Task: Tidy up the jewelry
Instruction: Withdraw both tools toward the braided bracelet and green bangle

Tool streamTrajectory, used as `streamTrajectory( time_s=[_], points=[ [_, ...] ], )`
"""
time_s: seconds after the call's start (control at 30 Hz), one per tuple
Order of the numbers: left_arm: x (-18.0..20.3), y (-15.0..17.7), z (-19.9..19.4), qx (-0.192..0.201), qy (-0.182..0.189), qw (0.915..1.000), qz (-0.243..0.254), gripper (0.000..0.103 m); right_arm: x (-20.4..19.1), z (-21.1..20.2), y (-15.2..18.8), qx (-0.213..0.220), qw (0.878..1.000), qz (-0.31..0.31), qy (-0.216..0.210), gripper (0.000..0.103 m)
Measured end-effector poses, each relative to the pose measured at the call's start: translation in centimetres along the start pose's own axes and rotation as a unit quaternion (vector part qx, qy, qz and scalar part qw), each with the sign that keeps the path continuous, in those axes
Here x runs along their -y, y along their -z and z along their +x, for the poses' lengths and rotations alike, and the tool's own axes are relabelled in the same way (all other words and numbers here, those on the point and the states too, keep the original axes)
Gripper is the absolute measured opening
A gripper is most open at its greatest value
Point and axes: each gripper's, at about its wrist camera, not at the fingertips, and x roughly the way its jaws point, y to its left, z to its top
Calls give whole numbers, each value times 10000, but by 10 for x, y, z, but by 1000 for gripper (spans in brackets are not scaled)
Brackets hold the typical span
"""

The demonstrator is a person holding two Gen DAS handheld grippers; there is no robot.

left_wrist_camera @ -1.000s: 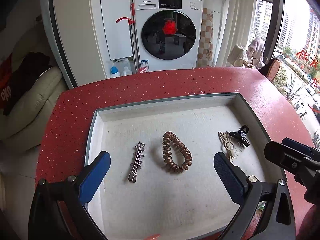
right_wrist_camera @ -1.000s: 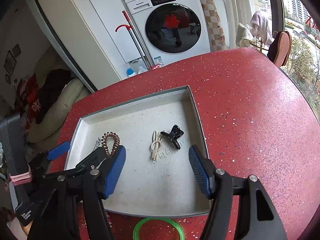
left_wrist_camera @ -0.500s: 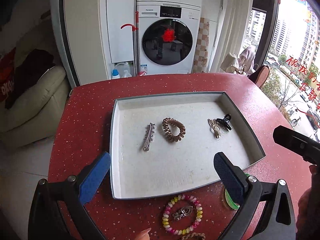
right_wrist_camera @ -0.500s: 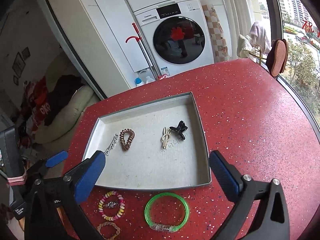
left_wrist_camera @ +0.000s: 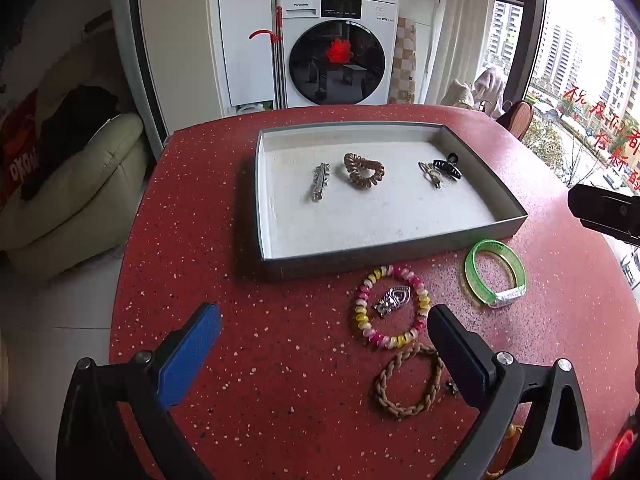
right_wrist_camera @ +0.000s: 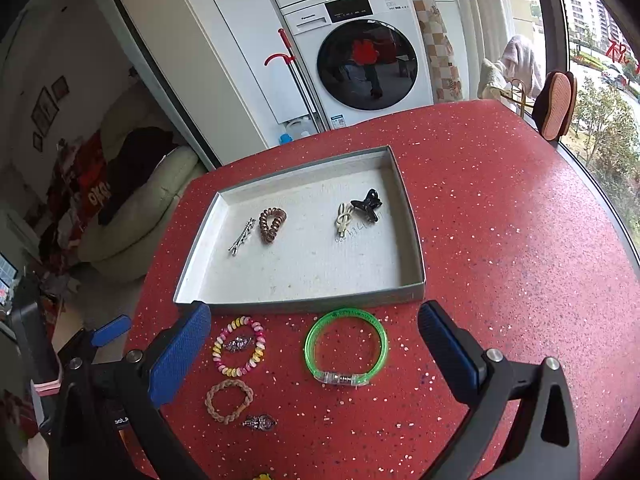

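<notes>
Red table [right_wrist_camera: 500, 240]: green bangle [right_wrist_camera: 345, 347] between fingers [right_wrist_camera: 180, 354].

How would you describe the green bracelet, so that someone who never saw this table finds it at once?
Start from the grey tray on the red table. Just in front of its near wall, outside it, lies the green bangle. Unlike the beaded bracelet and the braided bracelet beside it, it is smooth, translucent and has a clear clasp.

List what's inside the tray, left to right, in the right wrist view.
Inside the tray: silver clip → brown coil tie → cream clip → black claw clip.
</notes>
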Motion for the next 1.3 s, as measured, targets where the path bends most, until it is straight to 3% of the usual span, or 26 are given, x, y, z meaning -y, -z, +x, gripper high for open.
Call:
streamTrajectory(
  time_s=[0.2, 0.43, 1.0, 1.03, 1.2, 1.3],
  points=[
    [6, 27, 12, -316, 23, 9995, -31, 103, 3, 4, 31, -294, 9990, -156, 283, 103],
    [14, 38, 22, -480, -17, 9988, 93, 103, 24, 17, 52, -618, 9965, 98, 546, 103],
    [26, 42, 36, -581, -32, 9980, 258, 103, 41, 57, 41, -822, 9919, 267, 931, 103],
    [27, 42, 37, -617, -27, 9977, 270, 97, 42, 59, 39, -829, 9916, 286, 953, 103],
    [28, 40, 37, -578, -30, 9979, 280, 97, 37, 74, 35, -904, 9890, 149, 1158, 89],
    [30, 41, 36, -538, 48, 9980, 328, 90, 26, 78, 35, -879, 9854, -202, 1446, 76]
  ],
)
